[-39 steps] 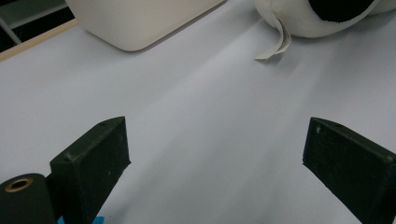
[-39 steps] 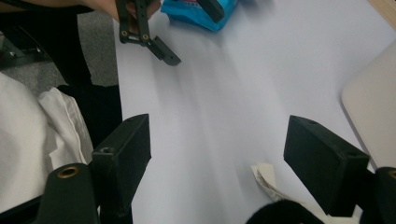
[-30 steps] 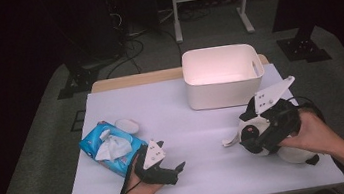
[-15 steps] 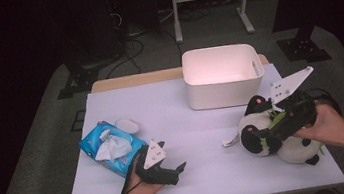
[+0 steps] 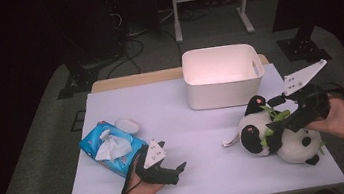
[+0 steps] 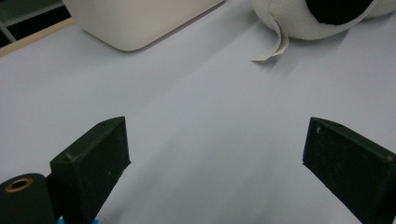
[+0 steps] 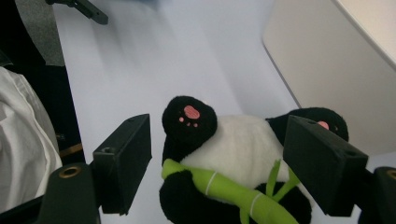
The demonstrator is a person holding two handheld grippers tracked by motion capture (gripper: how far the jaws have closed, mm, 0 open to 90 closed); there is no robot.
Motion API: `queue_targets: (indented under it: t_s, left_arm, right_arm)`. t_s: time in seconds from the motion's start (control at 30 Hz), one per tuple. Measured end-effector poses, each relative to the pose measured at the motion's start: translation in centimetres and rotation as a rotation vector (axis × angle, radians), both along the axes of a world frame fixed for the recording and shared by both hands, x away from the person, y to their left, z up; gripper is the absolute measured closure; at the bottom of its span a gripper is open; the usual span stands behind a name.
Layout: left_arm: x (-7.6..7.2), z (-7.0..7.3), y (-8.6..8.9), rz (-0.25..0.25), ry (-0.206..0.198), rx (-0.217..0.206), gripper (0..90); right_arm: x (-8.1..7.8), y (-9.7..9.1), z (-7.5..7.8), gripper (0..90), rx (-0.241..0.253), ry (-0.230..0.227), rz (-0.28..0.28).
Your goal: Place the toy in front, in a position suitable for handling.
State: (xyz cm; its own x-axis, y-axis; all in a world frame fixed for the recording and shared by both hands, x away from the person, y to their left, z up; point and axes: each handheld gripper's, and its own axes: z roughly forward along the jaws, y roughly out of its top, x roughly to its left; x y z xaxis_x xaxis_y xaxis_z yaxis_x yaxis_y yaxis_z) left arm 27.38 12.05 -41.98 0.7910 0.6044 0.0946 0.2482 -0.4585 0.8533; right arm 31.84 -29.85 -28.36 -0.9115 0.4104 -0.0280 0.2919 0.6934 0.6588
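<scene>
Panda point(image 5: 276, 136), a plush toy with a green bamboo sprig across its belly, lies on its back at the right of the table point(image 5: 198, 123), just in front of the bin point(image 5: 221, 76) and apart from it. The right gripper point(image 5: 277, 126) hangs over it with jaws spread wide, one on each side of the white belly in the right gripper view point(image 7: 233, 149), not yet touching; that straddle looks like the set-up for a pinch across the body, likely to lift the toy into the bin. The bin is white, open-topped, and what can be seen of its inside looks empty. The left gripper point(image 5: 169, 170) rests low on the table near the front edge, jaws wide apart with nothing between them, seemingly parked out of the way. Just beside it sits a blue tissue pack point(image 5: 111, 148) with a tissue pulled up from its opening, and a small white disc point(image 5: 127, 126) next to that.
</scene>
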Motion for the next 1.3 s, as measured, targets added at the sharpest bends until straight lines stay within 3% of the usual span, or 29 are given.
queue_targets:
  t_s: [0.6,0.9,1.03,1.17,1.27,1.3]
  left_arm:
    - [0.1,-0.1,-0.2,-0.005,0.008,-0.004,6.0]
    - [0.1,-0.2,-0.2,-0.004,0.009,-0.004,6.0]
    - [0.1,-0.2,-0.2,-0.003,0.011,-0.002,6.0]
    - [0.1,-0.2,-0.2,-0.001,0.008,-0.003,6.0]
    - [0.1,-0.2,-0.2,0.000,0.009,-0.003,6.0]
    - [0.1,-0.1,-0.2,0.000,0.009,-0.003,6.0]
  right_arm:
    - [1.2,-3.1,-1.4,22.7,-0.042,0.035,-0.071]
    - [2.2,-4.2,-3.0,25.5,-0.082,0.064,-0.105]
    - [2.2,-4.3,-3.5,33.3,-0.092,0.067,-0.102]
    - [2.0,-4.2,-3.6,49.5,-0.086,0.061,-0.082]
    - [2.0,-4.2,-3.6,53.8,-0.089,0.052,-0.079]
    - [1.9,-4.0,-3.5,60.1,-0.087,0.052,-0.073]
